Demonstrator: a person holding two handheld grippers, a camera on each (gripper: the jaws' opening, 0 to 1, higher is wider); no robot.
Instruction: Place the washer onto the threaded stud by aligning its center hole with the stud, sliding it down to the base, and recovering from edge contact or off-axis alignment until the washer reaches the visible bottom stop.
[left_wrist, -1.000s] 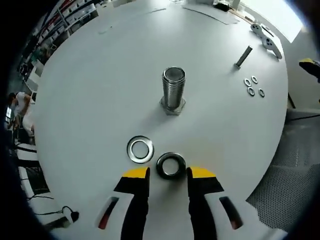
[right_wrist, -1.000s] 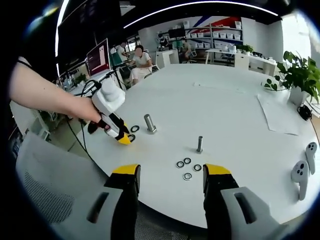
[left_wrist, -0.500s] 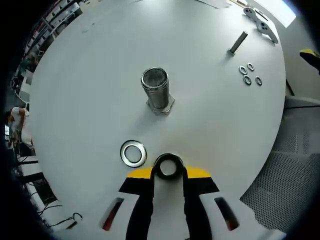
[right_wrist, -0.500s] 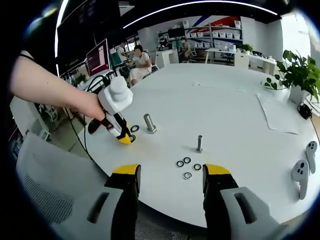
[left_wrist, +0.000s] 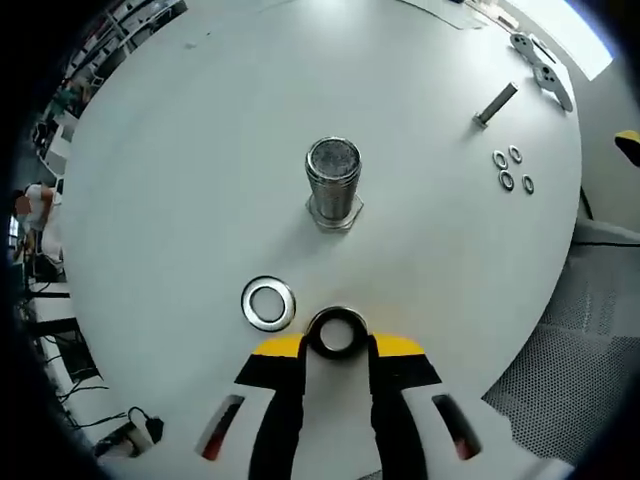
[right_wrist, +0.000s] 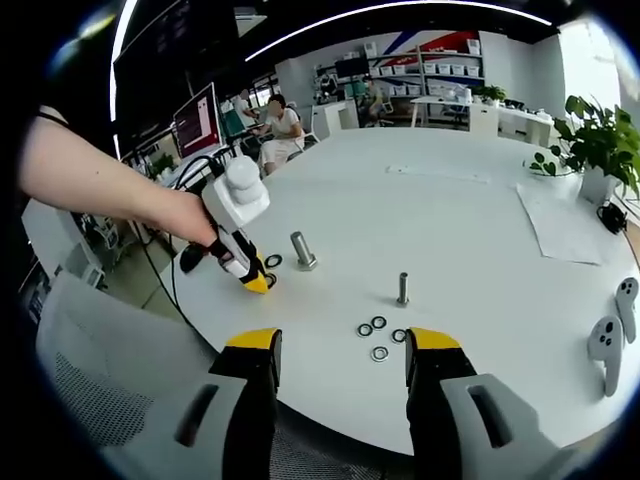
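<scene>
The left gripper (left_wrist: 336, 345) was clenched on the dark washer (left_wrist: 337, 333), pinching it at the table (left_wrist: 180, 150) surface, on the near side of the big stud (left_wrist: 333, 183). A second, shiny washer (left_wrist: 268, 302) lay just beside the held one, also short of the stud. The right gripper (right_wrist: 340, 350) hung spread and empty, well back from the stud. Pickup looked like the step in hand; next, probably, a lift, then centring the hole over the stud's top.
</scene>
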